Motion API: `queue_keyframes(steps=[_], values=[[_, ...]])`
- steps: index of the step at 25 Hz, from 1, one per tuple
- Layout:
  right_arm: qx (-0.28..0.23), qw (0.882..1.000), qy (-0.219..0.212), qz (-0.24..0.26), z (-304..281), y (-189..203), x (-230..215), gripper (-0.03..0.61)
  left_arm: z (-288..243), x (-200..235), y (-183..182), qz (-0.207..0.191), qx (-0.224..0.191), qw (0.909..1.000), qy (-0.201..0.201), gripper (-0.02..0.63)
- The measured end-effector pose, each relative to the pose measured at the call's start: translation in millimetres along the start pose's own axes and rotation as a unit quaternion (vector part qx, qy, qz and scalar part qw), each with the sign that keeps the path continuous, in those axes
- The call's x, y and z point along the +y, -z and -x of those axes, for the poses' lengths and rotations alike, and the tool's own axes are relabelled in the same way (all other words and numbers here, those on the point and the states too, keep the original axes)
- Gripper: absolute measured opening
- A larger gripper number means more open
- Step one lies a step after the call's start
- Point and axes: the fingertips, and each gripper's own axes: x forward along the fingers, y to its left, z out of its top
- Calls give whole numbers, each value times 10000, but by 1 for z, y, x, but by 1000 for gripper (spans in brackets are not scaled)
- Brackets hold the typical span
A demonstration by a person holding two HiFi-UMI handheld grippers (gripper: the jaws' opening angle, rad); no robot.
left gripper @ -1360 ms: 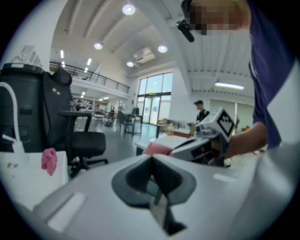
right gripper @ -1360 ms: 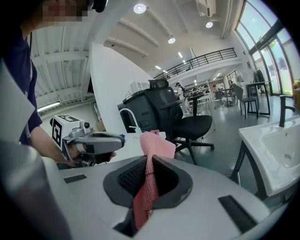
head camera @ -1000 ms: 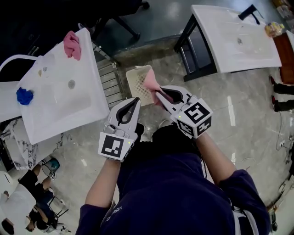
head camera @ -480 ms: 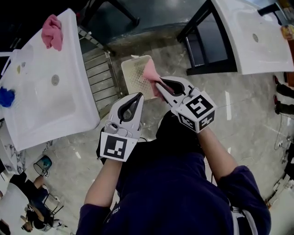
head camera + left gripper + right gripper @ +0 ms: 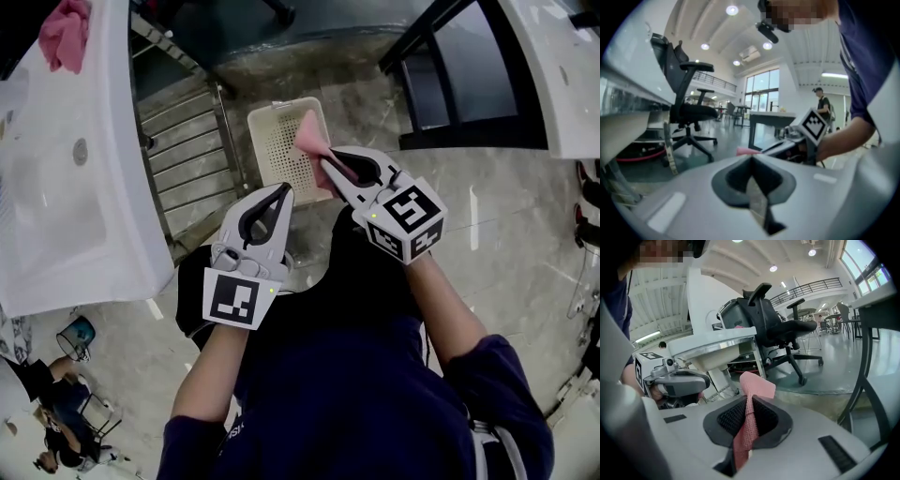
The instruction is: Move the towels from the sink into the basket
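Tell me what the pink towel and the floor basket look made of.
Towel: soft cloth, matte; a fine knit-like grain shows where it's pinched, and it folds limply. Basket: probably rigid plastic, cream, matte; its floor is pierced by regular small holes.

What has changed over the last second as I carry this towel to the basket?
The left gripper and right gripper have sunk toward the basket, which now looks nearer in the head view, while the sink has slid off to the left. Nothing was taken or let go: the right gripper stays shut on the pink towel, the left stays shut and empty. A second pink towel still lies on the sink.
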Motion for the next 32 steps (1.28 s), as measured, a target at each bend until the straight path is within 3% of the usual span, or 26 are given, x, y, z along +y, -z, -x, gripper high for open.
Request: queue_keyframes(steps=[7,13,22,32], values=[[21,9997,-138,198,-41,45,-14,28,-7,15,62,137,7,9996,-267,3],[-8,9995,-210,248,-66,79,-26,28,-18,17,99,16,-34,9994,-357,3],[172,9994,-251,144,-104,130,-47,29,-36,29,141,84,21,9990,-439,3],[432,9988,-217,76,-128,166,-59,29,-41,41,160,168,-9,9989,-435,3]])
